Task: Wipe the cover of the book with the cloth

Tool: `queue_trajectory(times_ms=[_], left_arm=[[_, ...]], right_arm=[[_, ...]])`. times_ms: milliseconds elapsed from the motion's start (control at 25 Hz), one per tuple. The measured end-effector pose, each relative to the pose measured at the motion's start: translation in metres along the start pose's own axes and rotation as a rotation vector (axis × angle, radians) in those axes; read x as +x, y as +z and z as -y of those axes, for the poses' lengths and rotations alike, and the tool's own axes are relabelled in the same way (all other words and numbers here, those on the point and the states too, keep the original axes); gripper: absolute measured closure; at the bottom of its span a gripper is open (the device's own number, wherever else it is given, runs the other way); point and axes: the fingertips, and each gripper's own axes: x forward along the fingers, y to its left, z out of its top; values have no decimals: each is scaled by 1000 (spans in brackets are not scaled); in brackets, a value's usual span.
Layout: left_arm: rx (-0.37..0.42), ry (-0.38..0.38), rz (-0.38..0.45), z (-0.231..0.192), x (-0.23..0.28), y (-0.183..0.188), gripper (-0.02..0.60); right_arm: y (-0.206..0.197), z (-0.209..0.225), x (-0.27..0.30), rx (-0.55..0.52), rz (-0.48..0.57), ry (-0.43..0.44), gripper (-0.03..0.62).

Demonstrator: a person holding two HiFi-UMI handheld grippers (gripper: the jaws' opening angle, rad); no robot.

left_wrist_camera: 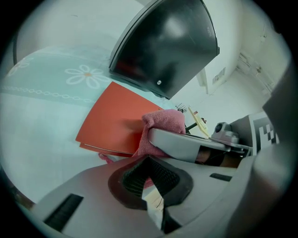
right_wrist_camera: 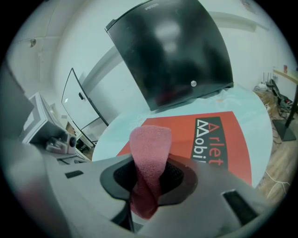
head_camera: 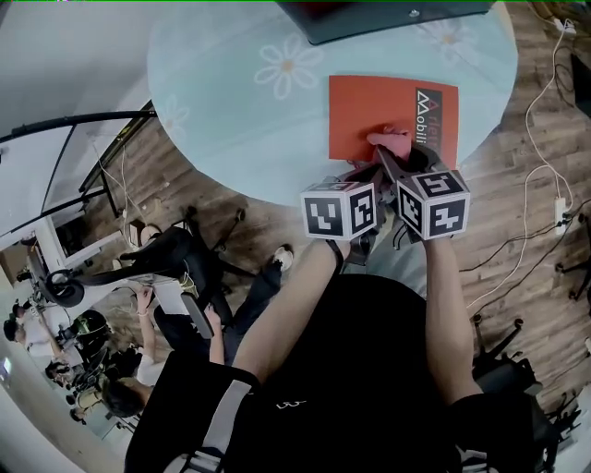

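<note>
Currently the book (head_camera: 369,115) lies flat on the round, pale table (head_camera: 231,120), in the upper right of the head view. Its red cover faces up. A dark panel with lettering runs along the cover's right side. The book's near edge sits close to the table rim.

The right gripper (head_camera: 392,155) reaches over that near edge from below. Its jaws are clamped on the pink cloth (head_camera: 392,140). In the right gripper view the cloth stands up between the two dark pads as a folded strip, with its free end rising in front of the cover. In the head view the cloth sits at the middle of the book's near edge and appears to touch the cover there.

The left gripper (head_camera: 358,175) is just beside the right one, on its left, short of the book. In the left gripper view its pads stand almost together with only a thin wedge of gap, and nothing is gripped between them. That view also shows the right gripper's jaw lying across the frame with the cloth bunched at its tip, over the book's corner.

A black device (head_camera: 369,18) stands on the table beyond the book, at the top of the head view.
</note>
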Motion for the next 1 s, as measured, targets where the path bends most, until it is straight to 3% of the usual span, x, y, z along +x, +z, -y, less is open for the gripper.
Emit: queue_trajectory(times_ms=[560,1000], left_arm=[[64,-72,-58,32,21,-4,568],[70,-101,-73,47,29,-8,568]], right_arm=[[-4,32,-25,67,39,-61,494],[-5,45,-37,75,55,-67,494]])
